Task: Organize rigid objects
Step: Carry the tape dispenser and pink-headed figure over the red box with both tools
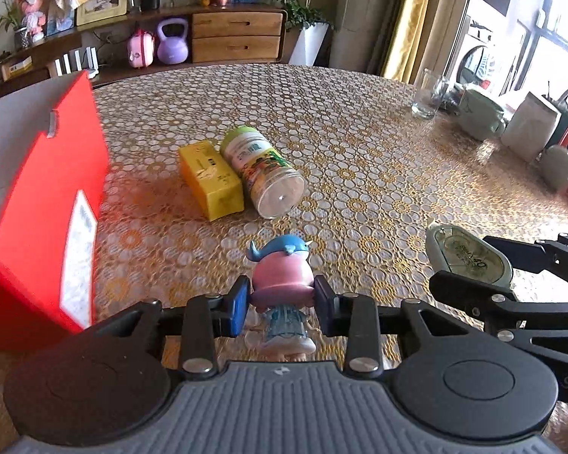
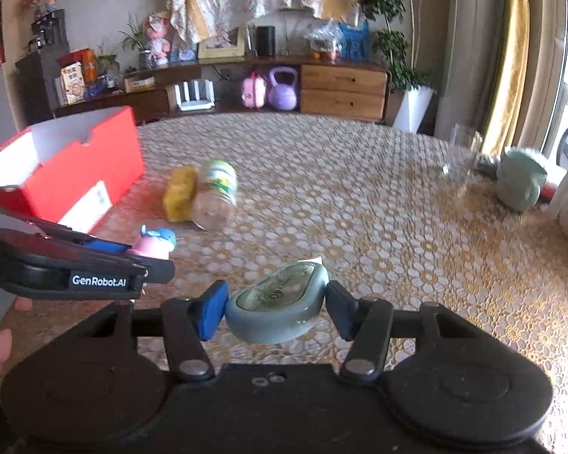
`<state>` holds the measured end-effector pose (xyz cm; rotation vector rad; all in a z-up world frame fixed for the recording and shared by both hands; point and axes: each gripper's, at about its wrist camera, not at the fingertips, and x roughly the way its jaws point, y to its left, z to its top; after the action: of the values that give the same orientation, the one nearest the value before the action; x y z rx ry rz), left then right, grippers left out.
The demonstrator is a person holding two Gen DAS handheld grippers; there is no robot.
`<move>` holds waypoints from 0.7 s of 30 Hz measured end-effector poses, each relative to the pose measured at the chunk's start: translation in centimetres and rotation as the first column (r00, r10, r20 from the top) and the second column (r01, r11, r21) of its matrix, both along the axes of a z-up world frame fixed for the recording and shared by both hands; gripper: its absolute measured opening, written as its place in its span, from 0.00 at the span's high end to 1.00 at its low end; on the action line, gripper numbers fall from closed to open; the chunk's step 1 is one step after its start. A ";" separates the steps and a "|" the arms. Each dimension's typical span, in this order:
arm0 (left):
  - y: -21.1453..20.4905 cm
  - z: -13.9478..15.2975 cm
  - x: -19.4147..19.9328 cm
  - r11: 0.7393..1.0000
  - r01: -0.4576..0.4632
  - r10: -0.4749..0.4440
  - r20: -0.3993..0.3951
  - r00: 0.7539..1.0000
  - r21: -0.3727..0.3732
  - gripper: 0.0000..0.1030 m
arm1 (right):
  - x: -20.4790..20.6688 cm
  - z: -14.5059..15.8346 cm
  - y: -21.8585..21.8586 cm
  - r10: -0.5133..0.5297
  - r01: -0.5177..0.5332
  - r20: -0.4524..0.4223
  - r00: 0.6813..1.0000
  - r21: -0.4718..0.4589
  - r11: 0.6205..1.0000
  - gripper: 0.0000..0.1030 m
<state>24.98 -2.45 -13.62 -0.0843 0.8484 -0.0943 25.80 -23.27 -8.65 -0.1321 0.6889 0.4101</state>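
Note:
My left gripper [image 1: 282, 304] is shut on a small toy figure [image 1: 282, 278] with a pink head and a blue whale hat. It holds the figure above the table. My right gripper [image 2: 276, 304] is shut on a grey-green correction tape dispenser [image 2: 278, 312], which also shows in the left wrist view [image 1: 469, 255]. A yellow box [image 1: 210, 176] and a clear jar with a green lid [image 1: 263, 170] lie side by side on the table ahead. A red box [image 2: 62, 174] with a white inside stands open at the left; it also shows in the left wrist view [image 1: 45, 208].
The round table [image 1: 359, 143] has a gold lace-pattern cloth. At its far right stand a drinking glass [image 1: 429, 94], a pale green mug [image 1: 481, 115] and a white container [image 1: 530, 126]. A wooden sideboard [image 1: 238, 34] lies beyond the table.

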 end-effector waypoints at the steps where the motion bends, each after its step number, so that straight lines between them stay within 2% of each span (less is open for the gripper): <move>1: 0.0 0.4 -0.4 1.000 0.000 0.000 0.005 1.000 -0.001 0.66 | -0.5 0.4 0.2 0.005 -0.005 0.006 1.000 0.003 1.000 0.46; 12: 3.8 6.4 -5.6 1.000 -0.012 0.014 0.083 0.996 -0.017 0.66 | -4.9 6.3 3.7 0.103 -0.108 0.087 0.991 0.049 0.993 0.46; 21: 9.0 10.5 -8.2 0.998 -0.060 0.061 0.132 0.989 -0.014 0.66 | -5.8 9.7 8.8 0.212 -0.221 0.131 0.969 0.059 0.974 0.46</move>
<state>16.78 6.56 -3.15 -0.1120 0.7125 -0.0463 20.01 -14.51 1.06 -0.1627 0.5381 0.6308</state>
